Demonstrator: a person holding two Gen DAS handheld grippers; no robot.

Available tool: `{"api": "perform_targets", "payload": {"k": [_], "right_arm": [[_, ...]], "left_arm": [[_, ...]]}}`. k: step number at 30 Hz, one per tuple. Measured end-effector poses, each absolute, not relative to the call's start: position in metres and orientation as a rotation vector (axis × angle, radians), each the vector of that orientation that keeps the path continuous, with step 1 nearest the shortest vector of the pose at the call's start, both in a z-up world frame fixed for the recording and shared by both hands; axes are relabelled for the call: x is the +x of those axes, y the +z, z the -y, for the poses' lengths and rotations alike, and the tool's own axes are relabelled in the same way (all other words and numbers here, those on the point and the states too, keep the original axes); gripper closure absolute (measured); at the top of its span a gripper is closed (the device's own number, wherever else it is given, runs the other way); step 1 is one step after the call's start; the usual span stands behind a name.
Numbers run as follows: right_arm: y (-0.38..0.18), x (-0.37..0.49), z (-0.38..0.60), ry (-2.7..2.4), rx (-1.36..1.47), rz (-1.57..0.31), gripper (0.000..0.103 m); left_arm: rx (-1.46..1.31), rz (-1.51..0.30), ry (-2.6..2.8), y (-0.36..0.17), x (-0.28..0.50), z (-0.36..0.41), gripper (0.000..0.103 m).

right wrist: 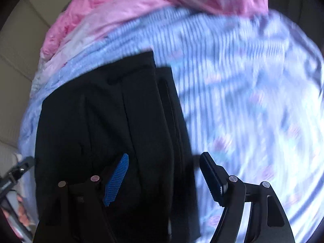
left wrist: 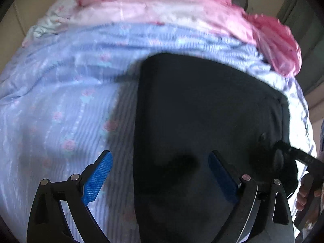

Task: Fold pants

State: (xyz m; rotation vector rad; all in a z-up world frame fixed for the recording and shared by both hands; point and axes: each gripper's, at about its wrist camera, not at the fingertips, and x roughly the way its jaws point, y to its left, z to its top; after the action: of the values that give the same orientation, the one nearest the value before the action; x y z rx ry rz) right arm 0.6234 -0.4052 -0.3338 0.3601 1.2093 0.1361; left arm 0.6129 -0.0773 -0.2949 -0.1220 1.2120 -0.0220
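My left gripper (left wrist: pixel 160 174) is showing black angular arms, each carrying two round silver pivot screws, with bright blue knurled pads (left wrist: pixel 98 179) lining the fingers. My right gripper (right wrist: pixel 164 177) is wearing the same black linkage and silver screws (one pad (right wrist: pixel 116 180) is facing me blue, the other is turning its dark ribbed edge).

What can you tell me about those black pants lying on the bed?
The black pants are dark, matte fabric, folded into a roughly rectangular stack with long seams and layered edges along one side. They lie flat on a blue striped floral bedsheet, below bunched pink bedding. A small round button-like spot shows near one edge. Both grippers hover open over them; neither visibly pinches the cloth.
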Motion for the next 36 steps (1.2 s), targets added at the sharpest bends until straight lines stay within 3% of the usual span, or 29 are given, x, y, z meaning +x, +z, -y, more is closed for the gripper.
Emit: {"api": "perform_targets", "payload": {"k": [10,12,13,14,15,16,20,22,29,36], "right_arm": [[-0.358,0.629,0.415,0.188,0.466,-1.224,0.026],[-0.359,0.629,0.415,0.186,0.490,-1.224,0.030],[-0.358,0.629,0.414,0.185,0.488,-1.225,0.032],[-0.356,0.630,0.412,0.188,0.489,-1.225,0.040],[-0.353,0.629,0.410,0.203,0.498,-1.223,0.056],[-0.352,0.629,0.409,0.219,0.515,-1.224,0.061],[-0.340,0.626,0.403,0.184,0.505,-1.212,0.073],[-0.331,0.624,0.400,0.177,0.500,-1.198,0.077],[-0.279,0.601,0.392,0.197,0.453,-1.114,0.085],[-0.211,0.554,0.391,0.211,0.383,-1.023,0.086]], "left_arm": [[-0.214,-1.306,-0.084,-0.341,0.630,0.090,0.003],[-0.243,-1.300,-0.087,-0.342,0.632,0.089,0.004],[-0.260,-1.297,-0.086,-0.342,0.631,0.089,0.008],[-0.276,-1.294,-0.085,-0.341,0.631,0.088,0.019],[-0.303,-1.295,-0.083,-0.339,0.631,0.086,0.026],[-0.326,-1.298,-0.077,-0.337,0.630,0.084,0.039],[-0.369,-1.287,-0.036,-0.323,0.624,0.077,0.076],[-0.343,-1.270,-0.034,-0.311,0.622,0.080,0.086],[-0.197,-1.172,-0.081,-0.252,0.606,0.102,0.092],[-0.148,-1.063,-0.117,-0.170,0.566,0.113,0.092]]}}
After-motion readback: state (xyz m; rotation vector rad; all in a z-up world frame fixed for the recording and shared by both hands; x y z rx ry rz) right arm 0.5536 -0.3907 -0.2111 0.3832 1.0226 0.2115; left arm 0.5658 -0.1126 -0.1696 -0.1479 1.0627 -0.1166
